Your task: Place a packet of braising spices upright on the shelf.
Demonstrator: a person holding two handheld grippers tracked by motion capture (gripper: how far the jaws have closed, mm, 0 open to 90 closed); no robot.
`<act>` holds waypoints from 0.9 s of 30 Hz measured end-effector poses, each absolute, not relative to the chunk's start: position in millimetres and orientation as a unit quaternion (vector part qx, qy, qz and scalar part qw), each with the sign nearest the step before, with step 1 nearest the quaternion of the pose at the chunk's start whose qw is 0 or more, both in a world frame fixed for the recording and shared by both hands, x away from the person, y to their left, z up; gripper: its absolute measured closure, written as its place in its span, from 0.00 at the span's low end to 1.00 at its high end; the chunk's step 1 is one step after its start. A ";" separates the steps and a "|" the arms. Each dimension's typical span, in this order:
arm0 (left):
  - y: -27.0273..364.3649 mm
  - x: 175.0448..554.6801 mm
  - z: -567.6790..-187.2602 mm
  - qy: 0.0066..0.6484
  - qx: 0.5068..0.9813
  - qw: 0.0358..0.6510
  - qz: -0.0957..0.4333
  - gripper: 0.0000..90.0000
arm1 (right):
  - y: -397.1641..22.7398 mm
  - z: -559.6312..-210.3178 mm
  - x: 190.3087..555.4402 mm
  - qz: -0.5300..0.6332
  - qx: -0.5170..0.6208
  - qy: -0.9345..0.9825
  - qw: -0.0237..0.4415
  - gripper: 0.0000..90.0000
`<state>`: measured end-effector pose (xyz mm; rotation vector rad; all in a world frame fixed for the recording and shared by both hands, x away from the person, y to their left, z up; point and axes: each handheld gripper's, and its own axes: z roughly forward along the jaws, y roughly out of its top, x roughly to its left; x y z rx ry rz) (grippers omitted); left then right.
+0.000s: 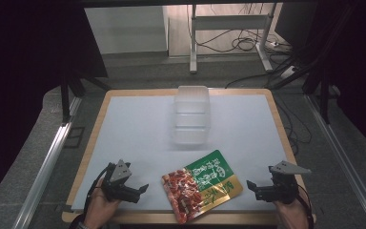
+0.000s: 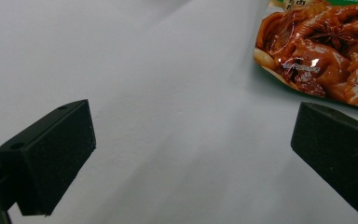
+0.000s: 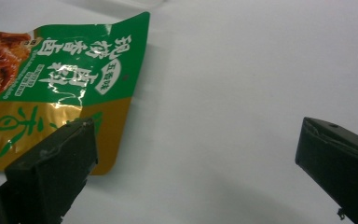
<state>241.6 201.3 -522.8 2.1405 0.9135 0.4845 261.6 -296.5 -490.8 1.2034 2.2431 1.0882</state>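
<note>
1. Nearest us, at the table's front edge, we held the left gripper (image 1: 132, 187) and the right gripper (image 1: 259, 187), each with its jaws spread wide and nothing between them.
2. Between the two grippers lay a flat food pouch (image 1: 201, 186), green and gold with a red picture of braised meat, turned at an angle and touching neither gripper.
3. In the left gripper view the pouch's red end (image 2: 324, 51) sat beyond the right-hand jaw; in the right gripper view its green and gold end (image 3: 67, 88) lay just behind the left-hand jaw.
4. The white table mat (image 1: 138, 129) around the pouch carried nothing that blocked either gripper.
5. Farther back stood a clear plastic container (image 1: 191, 113), well apart from the pouch; we could not tell whether it held anything.
6. Beyond the table we saw a metal frame (image 1: 228, 38) and loose cables (image 1: 248, 45) on the floor.
</note>
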 end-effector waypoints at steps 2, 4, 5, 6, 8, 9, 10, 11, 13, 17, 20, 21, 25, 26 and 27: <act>201.3 241.6 -522.8 0.357 0.835 0.373 0.189 0.00 | -295.5 -490.8 261.6 0.386 0.426 0.797 0.185 0.00; 201.3 241.7 -522.9 0.358 0.835 0.373 0.189 0.00 | -292.5 -490.5 262.1 0.388 0.420 0.799 0.186 0.00; 201.4 241.7 -522.9 0.358 0.835 0.373 0.188 0.00 | -290.4 -490.8 262.9 0.390 0.417 0.800 0.184 0.00; 201.3 241.8 -523.0 0.358 0.835 0.372 0.188 0.00 | -290.4 -490.8 262.9 0.390 0.417 0.800 0.184 0.00; 201.3 241.9 -523.1 0.358 0.836 0.371 0.189 0.00 | -288.0 -491.7 263.8 0.394 0.413 0.801 0.182 0.00; 201.3 241.9 -523.1 0.357 0.836 0.371 0.189 0.00 | -287.1 -491.8 264.3 0.397 0.408 0.802 0.182 0.00; 201.3 241.9 -523.1 0.357 0.836 0.371 0.189 0.00 | -285.9 -491.7 264.5 0.399 0.406 0.802 0.181 0.00; 201.3 242.0 -523.2 0.358 0.836 0.371 0.189 0.00 | -284.9 -491.5 264.9 0.404 0.402 0.802 0.180 0.00; 201.1 242.0 -523.5 0.359 0.835 0.371 0.188 0.00 | -282.1 -491.4 265.6 0.408 0.398 0.802 0.179 0.00; 201.0 242.1 -523.6 0.359 0.835 0.371 0.189 0.00 | -275.9 -493.2 268.2 0.409 0.390 0.807 0.171 0.00; 200.9 242.1 -523.7 0.359 0.835 0.371 0.189 0.00 | -270.7 -495.1 270.3 0.407 0.384 0.812 0.167 0.00; 200.9 242.1 -523.8 0.359 0.836 0.370 0.189 0.00 | -269.2 -495.4 270.8 0.407 0.383 0.813 0.165 0.00; 200.5 242.1 -523.8 0.358 0.836 0.370 0.189 0.00 | -263.2 -497.6 273.9 0.404 0.380 0.818 0.152 0.00; 200.5 242.0 -523.7 0.358 0.836 0.370 0.189 0.00 | -261.7 -498.2 274.6 0.402 0.380 0.819 0.150 0.00; 200.5 242.0 -523.7 0.358 0.836 0.370 0.189 0.00 | -260.2 -498.9 275.1 0.401 0.380 0.821 0.148 0.00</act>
